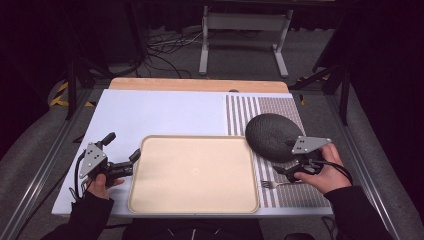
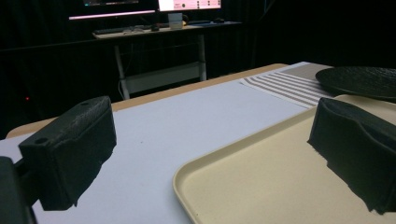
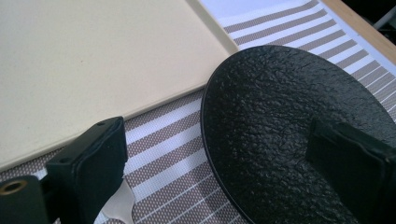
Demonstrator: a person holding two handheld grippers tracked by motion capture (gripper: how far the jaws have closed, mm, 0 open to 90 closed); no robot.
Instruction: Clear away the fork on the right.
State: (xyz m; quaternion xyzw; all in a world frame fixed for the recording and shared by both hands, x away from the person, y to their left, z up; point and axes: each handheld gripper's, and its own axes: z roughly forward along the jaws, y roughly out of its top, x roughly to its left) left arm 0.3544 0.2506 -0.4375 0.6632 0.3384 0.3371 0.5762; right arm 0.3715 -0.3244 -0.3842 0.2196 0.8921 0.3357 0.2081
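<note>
Right gripper (image 1: 289,172), jaws wide, hovers over the black plate (image 1: 272,136) at right of frame (nothing gripped yet), cream tray (image 1: 195,205) empty, left gripper (image 1: 122,152) likewise wide.

Right claw (image 1: 289,172) open beside black plate (image 1: 274,136), fork (image 1: 276,184).

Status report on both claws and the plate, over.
Left claw open at the tray edge, holding nothing. Right claw open, nearest the black plate on the striped mat. Fork lies below it.
</note>
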